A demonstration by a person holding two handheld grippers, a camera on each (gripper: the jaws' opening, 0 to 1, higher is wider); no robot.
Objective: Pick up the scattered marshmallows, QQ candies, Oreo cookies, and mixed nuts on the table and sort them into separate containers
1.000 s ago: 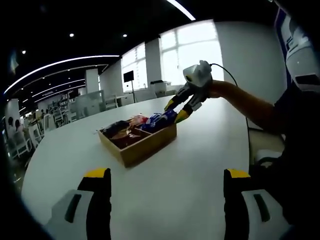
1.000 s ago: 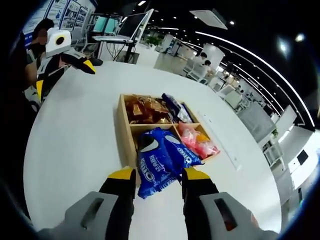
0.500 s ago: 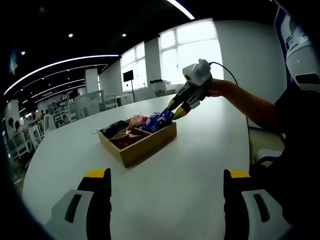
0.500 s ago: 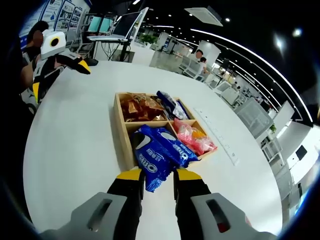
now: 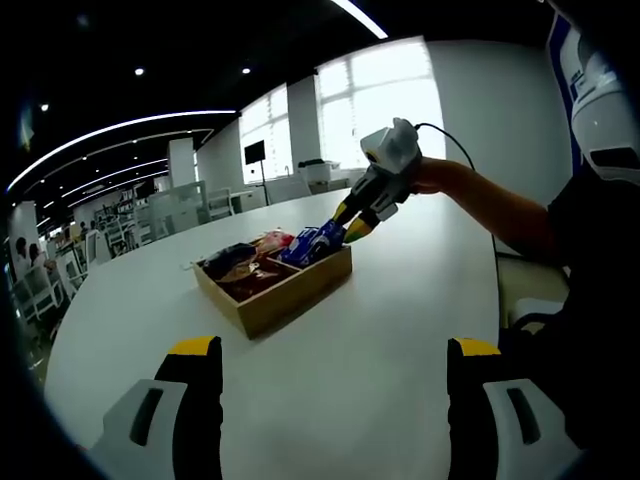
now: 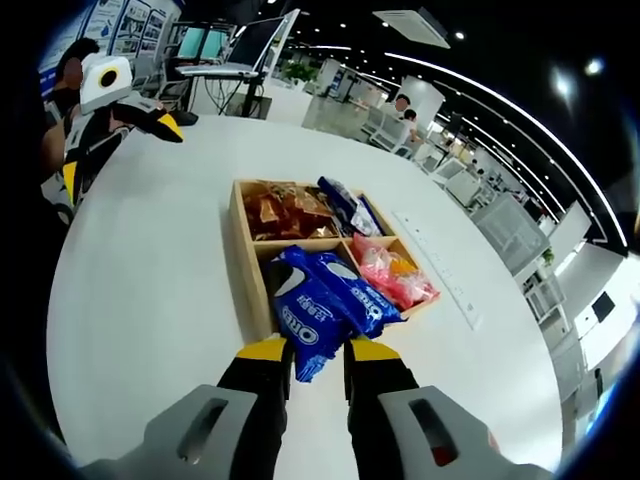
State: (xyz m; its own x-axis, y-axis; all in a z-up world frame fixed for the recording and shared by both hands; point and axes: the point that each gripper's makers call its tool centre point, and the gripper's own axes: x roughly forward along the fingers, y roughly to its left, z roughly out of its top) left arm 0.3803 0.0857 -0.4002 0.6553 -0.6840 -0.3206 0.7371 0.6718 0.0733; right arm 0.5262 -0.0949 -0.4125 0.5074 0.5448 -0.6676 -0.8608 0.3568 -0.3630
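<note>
Oreo cookies pack (image 6: 322, 305) is pinched between the right gripper (image 6: 316, 349) jaws, lying over the near-left compartment of the wooden tray (image 6: 247, 268) on the white table (image 6: 140, 260); left gripper (image 5: 333, 347) hangs near the table edge, jaws wide apart, holding nothing

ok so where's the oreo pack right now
In the right gripper view the Oreo pack is pinched in the right claw, lying over the near compartment of the wooden tray, beside the pink candy bags.
</note>
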